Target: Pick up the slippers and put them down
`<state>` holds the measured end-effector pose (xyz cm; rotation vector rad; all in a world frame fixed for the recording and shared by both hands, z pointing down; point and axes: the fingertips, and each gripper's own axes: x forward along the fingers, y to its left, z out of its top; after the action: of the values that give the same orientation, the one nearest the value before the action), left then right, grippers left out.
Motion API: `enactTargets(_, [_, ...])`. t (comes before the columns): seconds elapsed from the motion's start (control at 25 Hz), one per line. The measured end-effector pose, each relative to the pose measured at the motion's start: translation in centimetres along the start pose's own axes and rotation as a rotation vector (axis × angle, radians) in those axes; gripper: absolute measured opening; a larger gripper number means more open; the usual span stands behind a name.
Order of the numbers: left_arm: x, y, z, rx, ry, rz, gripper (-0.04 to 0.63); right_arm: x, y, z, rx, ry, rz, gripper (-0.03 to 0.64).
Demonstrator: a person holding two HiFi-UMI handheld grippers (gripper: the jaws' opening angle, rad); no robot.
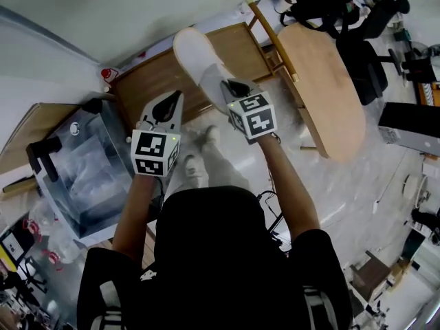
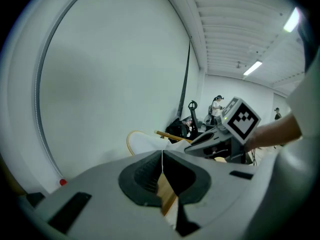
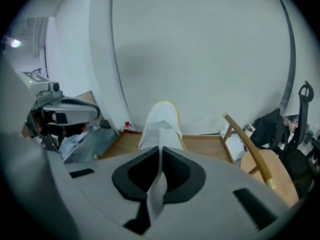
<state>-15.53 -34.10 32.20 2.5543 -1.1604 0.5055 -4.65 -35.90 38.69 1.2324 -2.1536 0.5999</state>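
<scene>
A white slipper (image 1: 196,57) with a pale yellow sole edge hangs in the air over the wooden platform (image 1: 158,74). My right gripper (image 1: 230,86) is shut on its rear edge. In the right gripper view the white fabric runs down between the pads of the right gripper (image 3: 160,151), and the slipper (image 3: 161,124) sticks out ahead of them. My left gripper (image 1: 173,98) is just left of the slipper, apart from it and shut with nothing in it. Seen from the left gripper (image 2: 161,156), the slipper (image 2: 145,145) lies beyond the shut jaws. I see no second slipper.
A curved wooden chair (image 1: 323,81) stands to the right. A clear plastic box (image 1: 89,163) is at the left. A black backpack (image 1: 323,5) lies at the back right. The person's feet (image 1: 199,153) are on the pale floor below the grippers. A white wall is straight ahead.
</scene>
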Motion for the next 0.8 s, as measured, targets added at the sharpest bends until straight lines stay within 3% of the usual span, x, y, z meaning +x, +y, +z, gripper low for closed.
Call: enactTargets(0.8, [-6.6,-7.9,1.1,0.14,-0.093,-0.173,0.008,-13.6,4.5,-4.0,0.097,-0.133,-0.201,0.006])
